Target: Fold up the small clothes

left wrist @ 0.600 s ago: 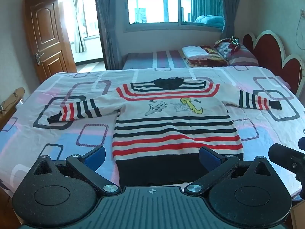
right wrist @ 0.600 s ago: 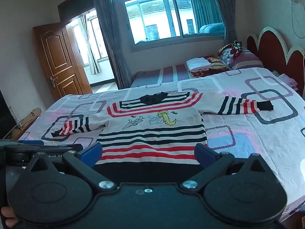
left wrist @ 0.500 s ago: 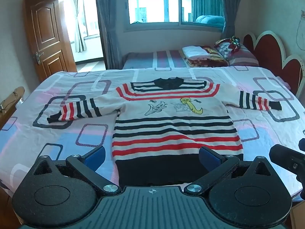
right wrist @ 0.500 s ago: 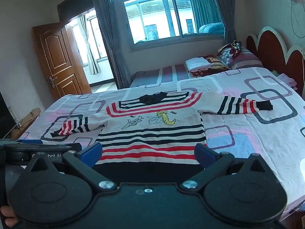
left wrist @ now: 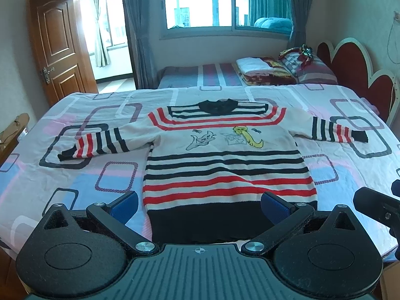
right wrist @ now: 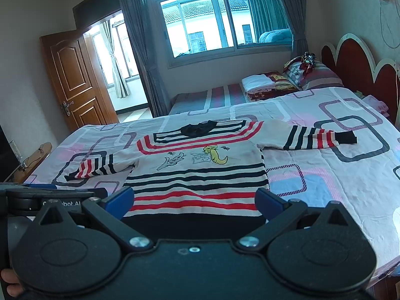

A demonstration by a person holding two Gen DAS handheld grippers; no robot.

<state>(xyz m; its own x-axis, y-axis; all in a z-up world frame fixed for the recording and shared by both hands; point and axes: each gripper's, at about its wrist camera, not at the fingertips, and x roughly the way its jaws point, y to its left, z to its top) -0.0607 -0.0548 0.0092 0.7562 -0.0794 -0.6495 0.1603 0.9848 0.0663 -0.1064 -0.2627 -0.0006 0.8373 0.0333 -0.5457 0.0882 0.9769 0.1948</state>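
left gripper (left wrist: 198, 206): jaws spread wide, nothing between the blue pads, tilted down over the sweater's black hem at the near bed edge
right gripper (right wrist: 193, 203): jaws wide apart too, holding nothing, aimed down at the hem from a spot further right; its black body pokes in at the right edge of the left wrist view
gripper contact: neither one touches the cloth as far as can be seen
sweater (left wrist: 225, 160): small knit, cream with red and black stripes, laid flat face up on the bed, unfolded
collar (left wrist: 217, 106): black, at the far end, toward the window
hem: black band, nearest the grippers, close to the bed edge
print: cartoon figures across the chest, one yellow
left sleeve (left wrist: 97, 143): spread out sideways, cuff angled slightly toward the near side
right sleeve (right wrist: 315, 136): stretched out straight toward the headboard, black cuff flat
bedsheet (left wrist: 75, 175): pale with pink, blue and dark rounded squares, a bit wrinkled
headboard (right wrist: 357, 60): red, scalloped, on the right
far side: folded bedding (left wrist: 260, 68) on a second bed under the window
door (left wrist: 60, 47): wooden, open, left of the window
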